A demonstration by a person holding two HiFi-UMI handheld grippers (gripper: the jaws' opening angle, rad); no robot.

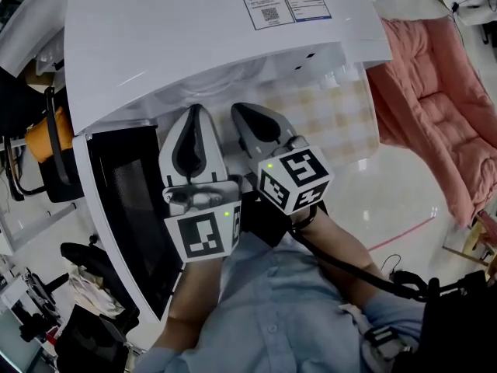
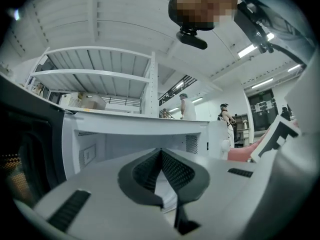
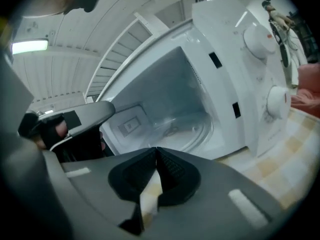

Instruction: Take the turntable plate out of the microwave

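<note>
Pointing at the open front of the microwave (image 1: 217, 37), the right hand-held gripper (image 3: 156, 150) has its jaws pressed together at the tips, with nothing pinched between them. Just beside it, the left hand-held gripper (image 2: 161, 153) is level with its jaws likewise closed on each other and empty. In the head view both sit side by side in front of the oven's mouth, each carried by one of the person's hands.

Beyond the right jaws lies the white cavity, and the clear turntable plate (image 3: 187, 129) rests flat on its floor, well apart from both tools. The door (image 1: 128, 200) with its dark window stands swung open on the left. Two round dials (image 3: 259, 39) sit one above the other on the control panel to the right of the cavity.

The microwave stands on a table (image 1: 342, 119) covered with a pale checked cloth. A pink cushioned seat (image 1: 435, 107) is off to the right, and two people (image 2: 187, 106) stand far back in the room.
</note>
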